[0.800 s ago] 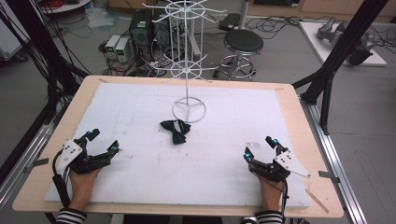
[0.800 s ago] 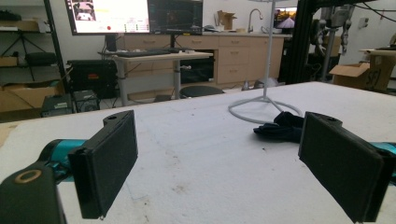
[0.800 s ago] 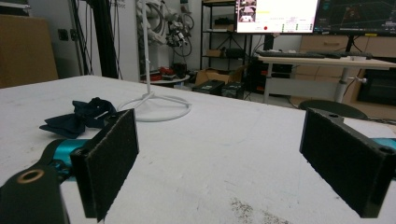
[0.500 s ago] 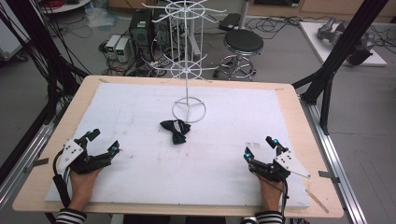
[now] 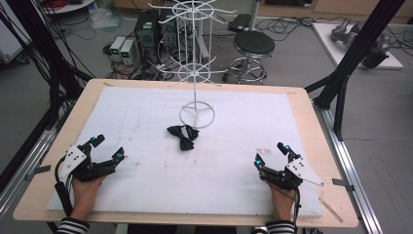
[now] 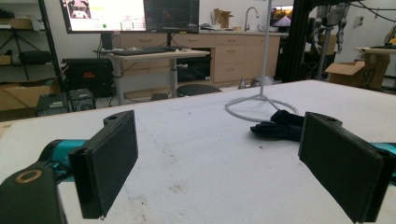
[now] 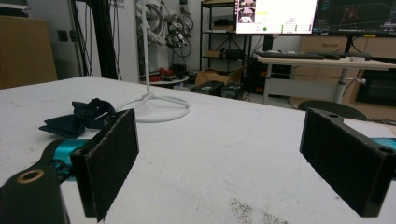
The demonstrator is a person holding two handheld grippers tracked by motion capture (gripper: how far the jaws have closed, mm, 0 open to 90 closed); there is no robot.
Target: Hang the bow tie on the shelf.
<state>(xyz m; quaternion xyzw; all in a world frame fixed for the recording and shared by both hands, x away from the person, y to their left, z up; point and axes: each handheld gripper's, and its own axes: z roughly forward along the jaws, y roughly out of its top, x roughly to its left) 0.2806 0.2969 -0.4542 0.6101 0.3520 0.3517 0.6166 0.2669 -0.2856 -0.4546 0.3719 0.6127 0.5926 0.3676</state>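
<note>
A dark bow tie (image 5: 182,136) lies on the white table cover (image 5: 219,165), just in front of the round base of a white wire display stand (image 5: 196,115). My left gripper (image 5: 108,147) rests low at the near left, jaws wide apart with nothing between them. My right gripper (image 5: 271,153) rests at the near right, also open and empty. In the left gripper view the bow tie (image 6: 279,126) lies ahead to the right, partly behind the right jaw, beside the stand's base (image 6: 259,106). The right gripper view shows the bow tie (image 7: 77,119) ahead on the left, next to the stand (image 7: 154,105).
The wooden table edge (image 5: 297,97) frames the white cover. Black frame posts (image 5: 348,63) stand at the right and left corners. A stool (image 5: 253,46) and computer boxes (image 5: 146,34) sit on the floor behind the table. A thin wooden stick (image 5: 332,209) lies at the near right edge.
</note>
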